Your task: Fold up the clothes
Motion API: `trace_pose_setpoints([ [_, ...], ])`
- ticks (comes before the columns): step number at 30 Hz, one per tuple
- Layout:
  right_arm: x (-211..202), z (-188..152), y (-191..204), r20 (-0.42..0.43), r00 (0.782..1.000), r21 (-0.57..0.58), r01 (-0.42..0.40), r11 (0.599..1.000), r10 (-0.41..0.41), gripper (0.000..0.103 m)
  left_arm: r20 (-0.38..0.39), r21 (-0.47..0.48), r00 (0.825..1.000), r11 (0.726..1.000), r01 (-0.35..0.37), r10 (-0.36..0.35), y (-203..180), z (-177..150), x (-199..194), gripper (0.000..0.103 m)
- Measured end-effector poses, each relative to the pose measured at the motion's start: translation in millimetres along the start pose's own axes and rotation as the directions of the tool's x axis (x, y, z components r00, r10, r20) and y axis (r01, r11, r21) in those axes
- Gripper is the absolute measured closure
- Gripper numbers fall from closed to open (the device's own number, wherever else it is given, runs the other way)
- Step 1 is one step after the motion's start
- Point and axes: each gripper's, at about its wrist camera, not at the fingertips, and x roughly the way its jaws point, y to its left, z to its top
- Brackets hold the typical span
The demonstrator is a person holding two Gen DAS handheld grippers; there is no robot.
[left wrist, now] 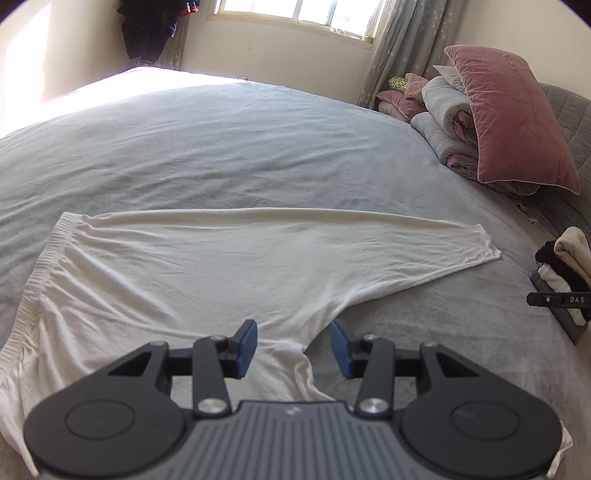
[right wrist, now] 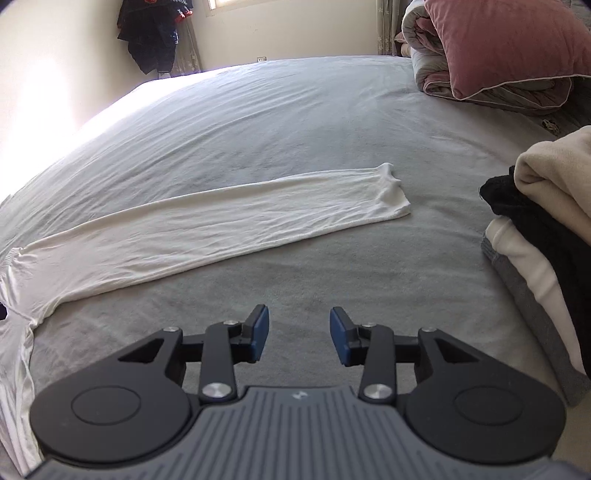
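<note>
A white pair of thin long pants (left wrist: 177, 269) lies flat on the grey bed sheet (left wrist: 221, 147), waistband at the left, one leg stretched to the right. My left gripper (left wrist: 293, 341) is open and empty, hovering over the crotch where the two legs split. In the right wrist view the far leg (right wrist: 221, 221) runs across the bed to its cuff (right wrist: 393, 195). My right gripper (right wrist: 299, 334) is open and empty above bare sheet, in front of that leg.
A stack of folded clothes (right wrist: 546, 229), beige, black, white and grey, sits at the right; it also shows in the left wrist view (left wrist: 565, 269). A pink pillow (left wrist: 517, 118) and rolled duvet (left wrist: 443, 122) lie at the bed's head. Dark clothes (left wrist: 147, 26) hang by the window.
</note>
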Motion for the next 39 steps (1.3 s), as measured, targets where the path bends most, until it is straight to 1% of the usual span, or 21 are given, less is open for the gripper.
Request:
trace_pose_setpoints([
  [1, -7, -7, 3, -0.005, 1.0, -0.001, -0.012, 1.0, 0.012, 0.062, -0.002, -0.005, 1.0, 1.0, 0.009, -0.009, 0, -5, -2, 0.058],
  [3, -20, -24, 7, -0.023, 1.0, 0.0, -0.01, 1.0, 0.01, 0.062, -0.008, -0.005, 1.0, 1.0, 0.029, -0.029, 1, -14, -7, 0.059],
  [7, -38, -52, 11, -0.068, 0.997, 0.022, -0.018, 1.0, 0.019, 0.062, -0.053, -0.015, 0.997, 0.998, 0.055, -0.056, -4, -18, -9, 0.061],
  [9, -43, -64, 17, -0.103, 0.994, 0.017, -0.031, 0.999, 0.032, 0.062, -0.073, -0.006, 0.993, 0.995, 0.095, -0.095, -9, -20, -11, 0.062],
  [11, -49, -72, 26, -0.117, 0.992, 0.002, -0.052, 0.999, 0.052, 0.062, -0.087, -0.004, 0.989, 0.993, 0.118, -0.118, -13, -20, -11, 0.062],
  [12, -50, -75, 30, -0.124, 0.99, -0.006, -0.069, 0.998, 0.067, 0.062, -0.096, -0.012, 0.987, 0.991, 0.132, -0.133, -15, -20, -11, 0.062],
  [15, -52, -80, 44, -0.145, 0.984, -0.033, -0.11, 0.993, 0.104, 0.062, -0.128, -0.075, 0.975, 0.982, 0.172, -0.181, -17, -21, -6, 0.062],
  [18, -50, -85, 59, -0.156, 0.982, -0.073, -0.119, 0.99, 0.107, 0.062, -0.15, -0.137, 0.964, 0.97, 0.199, -0.219, -19, -21, 2, 0.064],
  [21, -47, -88, 67, -0.162, 0.982, -0.096, -0.112, 0.989, 0.096, 0.062, -0.176, -0.16, 0.954, 0.963, 0.216, -0.243, -26, -22, 9, 0.064],
  [22, -45, -89, 68, -0.168, 0.981, -0.104, -0.11, 0.989, 0.091, 0.062, -0.188, -0.162, 0.951, 0.963, 0.217, -0.246, -28, -23, 12, 0.064],
  [24, -41, -92, 67, -0.173, 0.982, -0.109, -0.089, 0.99, 0.069, 0.066, -0.22, -0.152, 0.949, 0.968, 0.198, -0.228, -34, -26, 19, 0.065],
  [27, -39, -97, 63, -0.176, 0.983, -0.105, -0.064, 0.992, 0.045, 0.082, -0.269, -0.116, 0.951, 0.985, 0.127, -0.154, -42, -32, 29, 0.07],
  [28, -39, -98, 61, -0.174, 0.984, -0.094, -0.063, 0.994, 0.046, 0.092, -0.275, -0.105, 0.952, 0.988, 0.11, -0.136, -43, -33, 31, 0.071],
  [29, -41, -98, 57, -0.172, 0.984, -0.082, -0.061, 0.995, 0.046, 0.099, -0.277, -0.097, 0.953, 0.99, 0.098, -0.122, -45, -34, 32, 0.073],
  [30, -44, -99, 55, -0.164, 0.986, -0.076, -0.05, 0.996, 0.037, 0.099, -0.278, -0.092, 0.954, 0.992, 0.088, -0.111, -45, -35, 33, 0.086],
  [32, -51, -100, 50, -0.147, 0.989, -0.062, -0.028, 0.998, 0.019, 0.1, -0.279, -0.091, 0.956, 0.993, 0.073, -0.096, -45, -36, 35, 0.103],
  [35, -69, -100, 41, -0.099, 0.995, -0.033, -0.001, 0.999, -0.003, 0.1, -0.268, -0.134, 0.957, 0.988, 0.075, -0.109, -39, -34, 36, 0.103],
  [37, -82, -99, 33, -0.066, 0.998, -0.001, 0.012, 1.0, -0.012, 0.1, -0.236, -0.158, 0.962, 0.982, 0.1, -0.136, -38, -31, 31, 0.103],
  [39, -95, -98, 26, -0.033, 0.999, 0.017, 0.04, 0.999, -0.039, 0.1, -0.198, -0.191, 0.964, 0.972, 0.138, -0.176, -38, -28, 26, 0.103],
])
